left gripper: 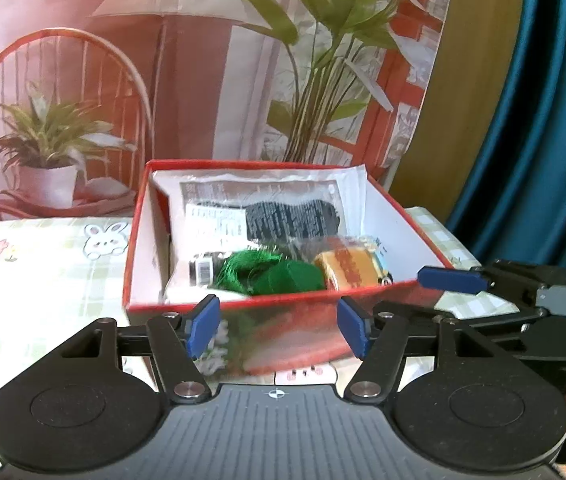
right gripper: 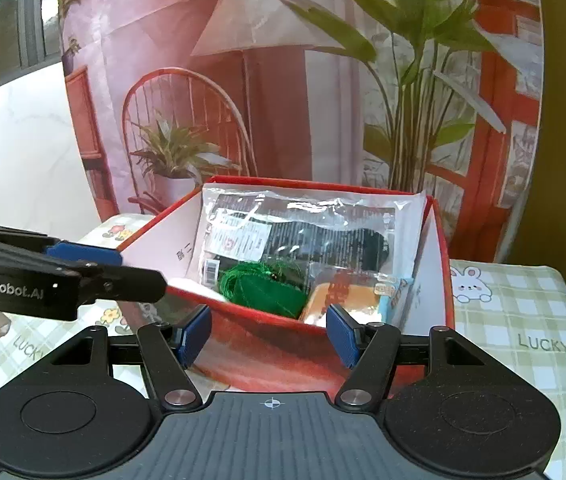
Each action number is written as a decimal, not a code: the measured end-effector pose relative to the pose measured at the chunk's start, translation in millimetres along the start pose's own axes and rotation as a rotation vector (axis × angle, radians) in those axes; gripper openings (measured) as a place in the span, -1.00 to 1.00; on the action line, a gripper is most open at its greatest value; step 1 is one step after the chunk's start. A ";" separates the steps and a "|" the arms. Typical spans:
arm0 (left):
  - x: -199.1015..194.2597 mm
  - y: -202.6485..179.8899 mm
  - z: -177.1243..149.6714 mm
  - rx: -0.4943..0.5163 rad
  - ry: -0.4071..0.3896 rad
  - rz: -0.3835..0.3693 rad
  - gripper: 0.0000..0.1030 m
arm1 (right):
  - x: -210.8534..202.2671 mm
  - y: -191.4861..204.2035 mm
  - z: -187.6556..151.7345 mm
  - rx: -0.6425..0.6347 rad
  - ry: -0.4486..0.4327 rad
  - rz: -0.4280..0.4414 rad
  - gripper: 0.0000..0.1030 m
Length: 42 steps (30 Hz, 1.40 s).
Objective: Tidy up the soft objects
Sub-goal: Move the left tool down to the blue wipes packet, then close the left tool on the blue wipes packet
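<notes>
A: Nearest item, left wrist view: left gripper [left gripper: 279, 326], blue pads spread, nothing between them. Just ahead of the tips stands the red box [left gripper: 239, 300], near wall facing the fingers, not touched.

B: Confirmed. Right wrist view: right gripper [right gripper: 269, 336], jaws likewise apart and empty, tips just short of the same red box [right gripper: 267, 320]. The other tool enters from the left, its body printed "GenRobot.AI".

A: Contents, going outward from the tips. Green mesh bundle [left gripper: 271, 274] lies against the near wall, centre. To its right, an orange item in clear wrap [left gripper: 349, 270]. Behind both, a clear bag with dark ribbed fabric [left gripper: 291, 220] leans on the far wall.

B: Labels: white sticker and a barcode on that bag; print too small and blurred to read.

A: Beyond the box sides, checked tablecloth [right gripper: 523, 320] with rabbit drawings; "LUCKY" readable right of the right tool.

B: Backdrop [right gripper: 283, 80] behind: printed chair, lamp, plants.
</notes>
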State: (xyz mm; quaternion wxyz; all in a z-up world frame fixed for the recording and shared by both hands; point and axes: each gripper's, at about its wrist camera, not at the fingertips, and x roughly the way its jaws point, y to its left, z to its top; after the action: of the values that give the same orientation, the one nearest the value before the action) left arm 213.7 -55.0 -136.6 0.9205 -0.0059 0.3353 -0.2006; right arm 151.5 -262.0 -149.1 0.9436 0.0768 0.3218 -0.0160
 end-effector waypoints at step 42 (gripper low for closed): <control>5.6 -51.0 -116.9 -0.070 0.292 -0.241 0.20 | -64.5 -12.3 -145.3 -0.026 0.265 0.025 0.37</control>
State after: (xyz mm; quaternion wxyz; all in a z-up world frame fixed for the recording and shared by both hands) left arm 126.5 -89.5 -223.2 0.8306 -0.0489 0.4689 -0.2965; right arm 11.6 -252.8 -224.9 0.8939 0.0700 0.4427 0.0100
